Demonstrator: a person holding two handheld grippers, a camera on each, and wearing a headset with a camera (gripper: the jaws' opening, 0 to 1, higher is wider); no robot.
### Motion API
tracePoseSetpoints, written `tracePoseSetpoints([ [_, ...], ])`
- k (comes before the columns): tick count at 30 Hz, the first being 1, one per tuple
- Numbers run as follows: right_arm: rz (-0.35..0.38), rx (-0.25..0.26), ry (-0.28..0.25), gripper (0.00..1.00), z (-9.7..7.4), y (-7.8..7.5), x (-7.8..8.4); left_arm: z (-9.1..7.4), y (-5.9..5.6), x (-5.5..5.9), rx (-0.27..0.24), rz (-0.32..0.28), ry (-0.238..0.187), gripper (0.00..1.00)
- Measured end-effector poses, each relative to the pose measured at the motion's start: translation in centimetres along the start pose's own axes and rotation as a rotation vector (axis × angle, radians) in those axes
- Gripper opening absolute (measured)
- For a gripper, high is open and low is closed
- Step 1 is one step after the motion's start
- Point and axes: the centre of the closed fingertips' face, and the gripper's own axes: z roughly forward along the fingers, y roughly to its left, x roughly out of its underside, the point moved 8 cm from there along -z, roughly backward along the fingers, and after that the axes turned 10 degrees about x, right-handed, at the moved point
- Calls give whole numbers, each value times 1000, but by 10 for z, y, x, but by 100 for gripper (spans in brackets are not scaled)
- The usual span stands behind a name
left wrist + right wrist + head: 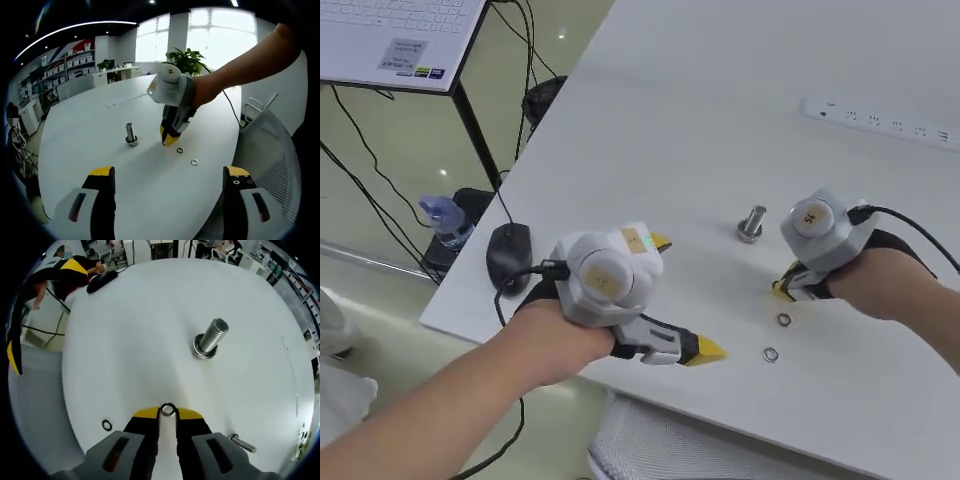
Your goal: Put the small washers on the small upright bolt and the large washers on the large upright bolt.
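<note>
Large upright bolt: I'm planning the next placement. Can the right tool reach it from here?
Probably yes. Bare table lies between the right tool, pinching a washer, and the large bolt; nothing stands in between.

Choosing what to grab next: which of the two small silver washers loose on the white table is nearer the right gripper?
The silver washer just below the right gripper in the head view; the other washer lies nearer the table edge.
</note>
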Motion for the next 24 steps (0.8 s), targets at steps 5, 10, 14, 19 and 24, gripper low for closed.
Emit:
tracePoseSetpoints([
  [5, 27, -1, -1, 12, -14, -4, 12, 1, 2, 1, -5, 5, 2, 89],
  [10, 66, 11, 1, 12, -30, -11, 29, 2, 3, 1, -6, 5, 6, 89],
  [14, 93, 22, 1, 12, -37, -18, 41, 5, 3, 1, -6, 5, 12, 89],
  [19, 120, 37, 9, 12, -46, -28, 57, 9, 2, -1, -11, 2, 8, 89],
  [24, 148, 43, 12, 12, -52, -38, 68, 10, 1, -2, -19, -2, 10, 89],
])
